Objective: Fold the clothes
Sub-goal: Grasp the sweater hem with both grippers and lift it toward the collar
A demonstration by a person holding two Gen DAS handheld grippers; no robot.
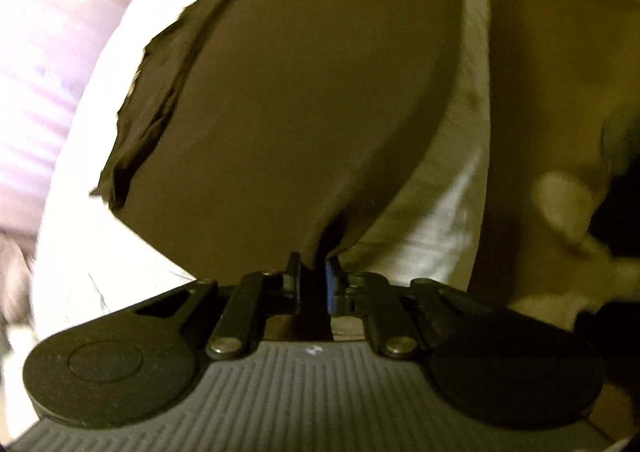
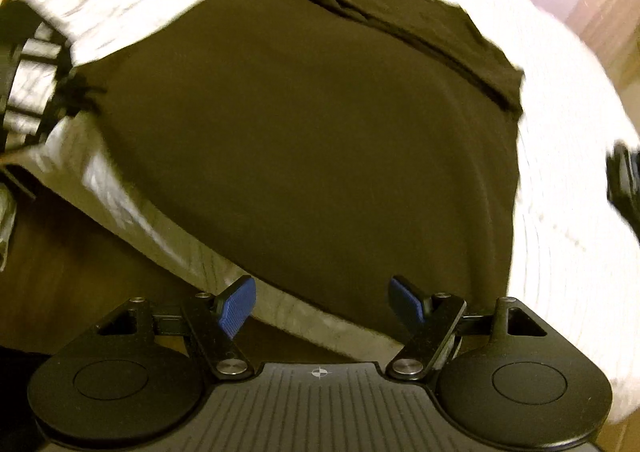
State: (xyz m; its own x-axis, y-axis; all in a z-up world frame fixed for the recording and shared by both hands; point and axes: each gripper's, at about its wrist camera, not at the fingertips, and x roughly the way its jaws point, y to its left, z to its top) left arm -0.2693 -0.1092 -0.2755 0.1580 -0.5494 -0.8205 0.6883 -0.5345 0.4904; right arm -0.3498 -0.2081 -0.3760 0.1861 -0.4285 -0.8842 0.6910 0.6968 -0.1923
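Observation:
A dark brown garment (image 1: 304, 100) lies spread on a white cloth-covered surface (image 1: 100, 140). My left gripper (image 1: 314, 272) is shut on the garment's near edge, which bunches between its pads. In the right wrist view the same garment (image 2: 320, 140) lies flat, with a folded-over band along its far right edge. My right gripper (image 2: 322, 302) is open and empty, just above the garment's near edge. The left gripper shows at the left edge of that view (image 2: 68, 100), holding a corner of the garment.
The white covered surface (image 2: 568, 252) drops off at its near edge to a brown wooden floor (image 2: 80, 272). A pale pink curtain or wall (image 1: 36, 72) stands beyond the surface. A dark object (image 2: 624, 180) sits at the right edge.

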